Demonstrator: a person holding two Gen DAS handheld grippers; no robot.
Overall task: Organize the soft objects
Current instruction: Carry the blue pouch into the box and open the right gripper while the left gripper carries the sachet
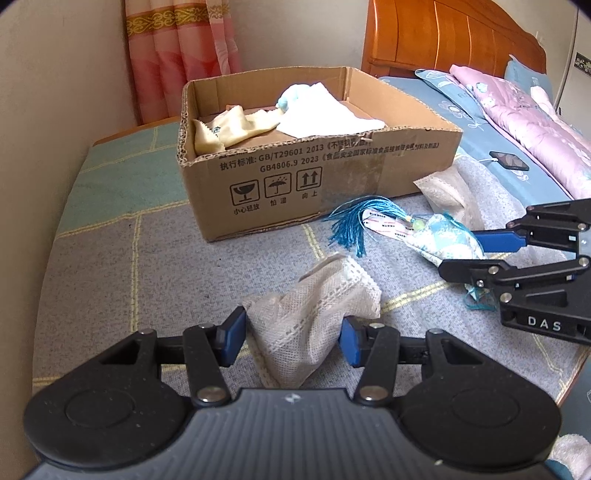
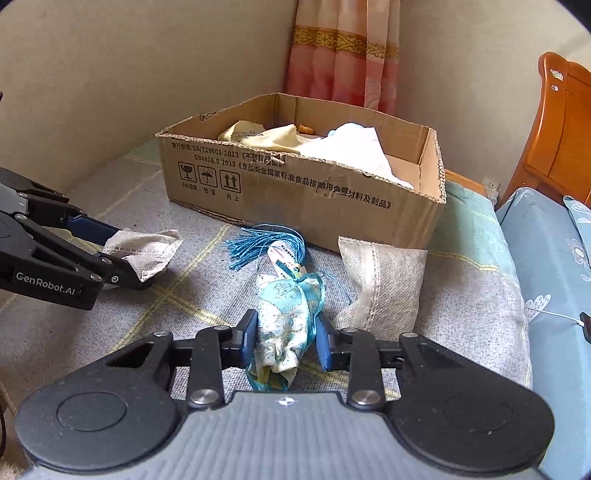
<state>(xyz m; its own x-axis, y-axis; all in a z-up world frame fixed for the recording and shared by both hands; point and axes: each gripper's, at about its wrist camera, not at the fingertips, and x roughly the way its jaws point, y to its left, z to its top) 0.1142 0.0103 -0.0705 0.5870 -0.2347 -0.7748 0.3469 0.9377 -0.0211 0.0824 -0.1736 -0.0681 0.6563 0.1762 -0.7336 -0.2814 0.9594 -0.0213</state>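
Observation:
An open cardboard box (image 1: 317, 173) (image 2: 303, 199) stands on the grey checked mat and holds a yellow cloth (image 1: 229, 129) and a white cloth (image 1: 325, 114). My left gripper (image 1: 293, 338) (image 2: 122, 258) has its jaws around a white mesh sachet (image 1: 314, 317) (image 2: 144, 251) lying on the mat, pads touching its sides. My right gripper (image 2: 284, 341) (image 1: 461, 247) has its jaws closed against a blue brocade pouch (image 2: 286, 321) (image 1: 447, 240) with a blue tassel (image 2: 258, 242) (image 1: 354, 218). A second white sachet (image 2: 380, 284) (image 1: 447, 192) lies right of the pouch, by the box.
A wall runs along the left and a pink curtain (image 1: 181, 48) hangs behind the box. To the right is a bed with a blue sheet (image 1: 498, 147), a pink quilt (image 1: 532, 122), a phone (image 1: 509, 160) and a wooden headboard (image 1: 443, 33).

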